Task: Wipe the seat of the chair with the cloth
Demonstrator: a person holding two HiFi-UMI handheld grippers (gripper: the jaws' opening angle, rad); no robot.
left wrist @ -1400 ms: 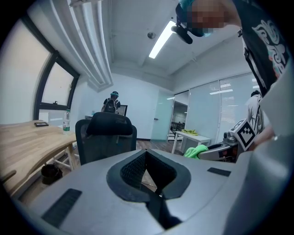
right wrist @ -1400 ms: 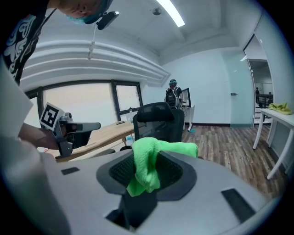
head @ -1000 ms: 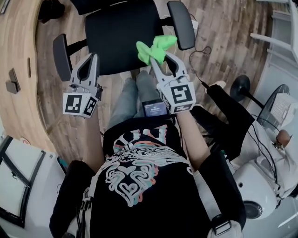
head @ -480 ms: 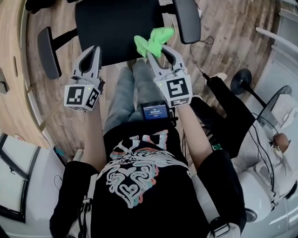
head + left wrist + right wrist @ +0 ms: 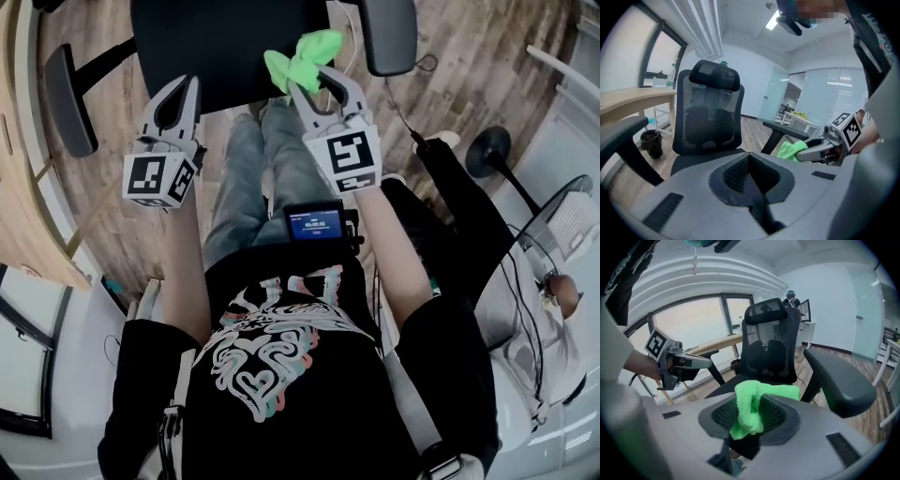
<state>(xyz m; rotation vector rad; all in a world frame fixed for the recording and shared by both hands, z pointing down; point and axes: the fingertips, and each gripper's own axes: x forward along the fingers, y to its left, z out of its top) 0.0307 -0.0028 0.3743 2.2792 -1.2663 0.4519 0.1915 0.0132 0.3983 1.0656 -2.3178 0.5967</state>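
Note:
The black office chair's seat (image 5: 220,42) lies at the top of the head view, straight ahead of the person's knees. My right gripper (image 5: 312,80) is shut on a bright green cloth (image 5: 300,58), which hangs over the seat's front right corner. In the right gripper view the cloth (image 5: 752,408) is bunched between the jaws, with the chair's mesh back (image 5: 771,352) beyond. My left gripper (image 5: 180,89) is shut and holds nothing, its tips at the seat's front left edge. The left gripper view shows the chair back (image 5: 710,119), the cloth (image 5: 792,151) and the right gripper (image 5: 820,147).
Armrests stand on either side of the seat, left (image 5: 64,98) and right (image 5: 389,33). A wooden desk (image 5: 23,187) curves along the left. A seated person's dark legs (image 5: 459,216) and a round lamp base (image 5: 492,150) are on the right, on the wood floor.
Both grippers have edged forward towards the chair's front edge, the right still carrying the cloth. The chair has drifted up and left in the head view.

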